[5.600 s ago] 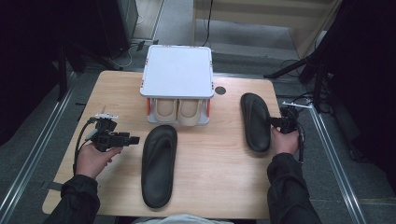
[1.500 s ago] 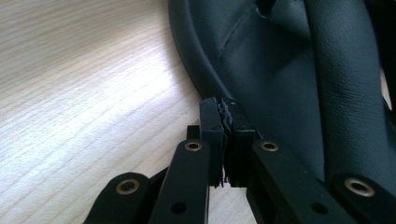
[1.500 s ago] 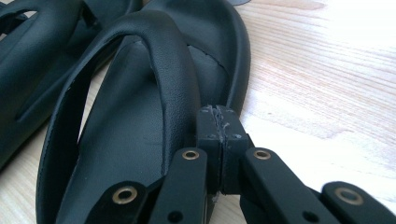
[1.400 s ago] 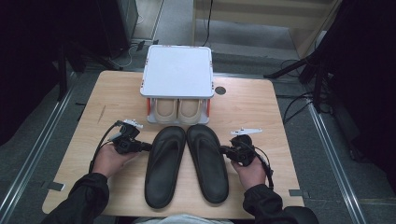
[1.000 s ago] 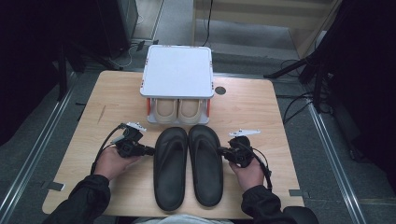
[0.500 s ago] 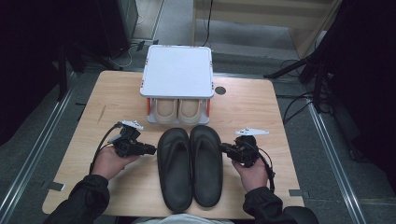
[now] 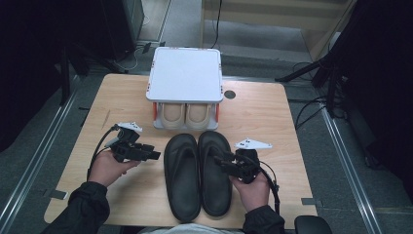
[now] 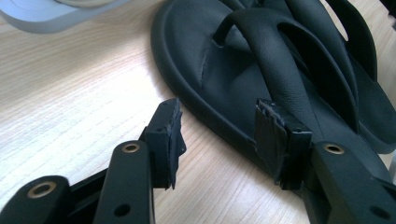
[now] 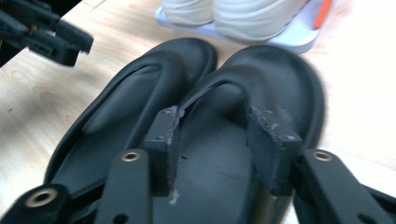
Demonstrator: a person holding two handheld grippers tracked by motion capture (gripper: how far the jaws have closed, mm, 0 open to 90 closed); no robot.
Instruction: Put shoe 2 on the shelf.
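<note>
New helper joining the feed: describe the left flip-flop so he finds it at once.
Start at the white rack at the table's far edge. In front of it lie two black flip-flops side by side; the left flip-flop is nearer the left gripper and reaches slightly less far toward the rack.

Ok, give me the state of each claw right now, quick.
Left claw: open, just been opening, holding nothing, beside the left flip-flop.
Right claw: open, just been opening, holding nothing, over the right flip-flop.

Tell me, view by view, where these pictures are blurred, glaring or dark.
High view: sharp and evenly lit on the table, dark surroundings. Left gripper view: crisp on the left flip-flop, with the wood washed pale. Right gripper view: soft and smeared across the right flip-flop, blown out white at upper right.
</note>
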